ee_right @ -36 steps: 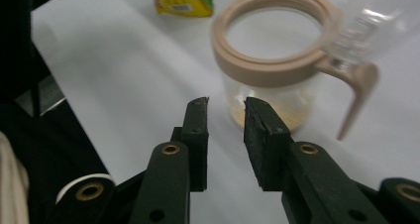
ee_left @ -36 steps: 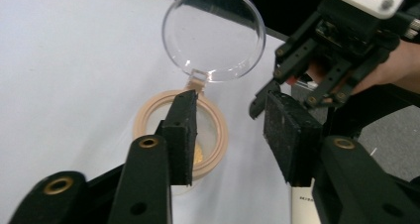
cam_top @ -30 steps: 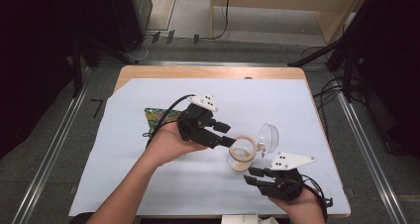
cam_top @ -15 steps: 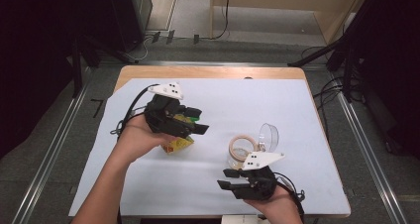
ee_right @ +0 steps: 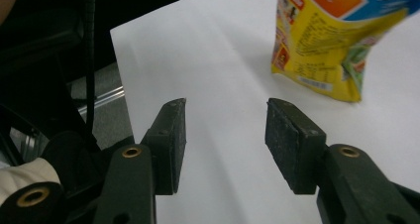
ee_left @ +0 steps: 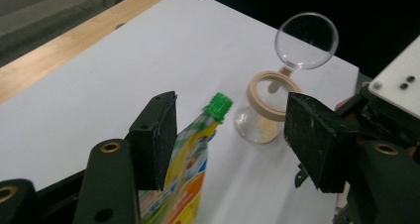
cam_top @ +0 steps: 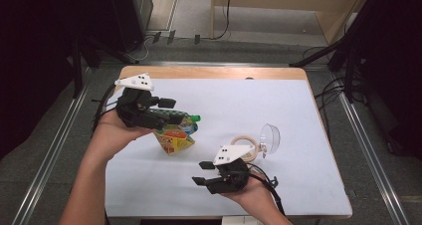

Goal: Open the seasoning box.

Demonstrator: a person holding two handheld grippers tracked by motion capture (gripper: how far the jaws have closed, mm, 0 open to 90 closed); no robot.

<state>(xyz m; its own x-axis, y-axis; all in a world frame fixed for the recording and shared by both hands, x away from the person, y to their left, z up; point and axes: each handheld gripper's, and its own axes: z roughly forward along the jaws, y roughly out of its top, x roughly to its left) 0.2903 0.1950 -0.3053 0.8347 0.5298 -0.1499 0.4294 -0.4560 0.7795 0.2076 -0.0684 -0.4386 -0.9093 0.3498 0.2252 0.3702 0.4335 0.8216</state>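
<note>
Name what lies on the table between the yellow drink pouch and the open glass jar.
Nothing: in the high view, bare white table cover separates the pouch from the jar. The left gripper view shows the same empty gap.

A yellow pouch (cam_top: 174, 138) with orange and blue print has a green cap (ee_left: 218, 105); the jar's rim (ee_left: 271, 87) is beige.

Pouch (ee_right: 337, 40) top beyond right gripper view's edge

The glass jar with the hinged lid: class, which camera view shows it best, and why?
The left gripper view: the glass jar sits close and unobstructed, its clear lid swung open. In the high view it is small and partly hidden behind the right claw's grey plate.
</note>
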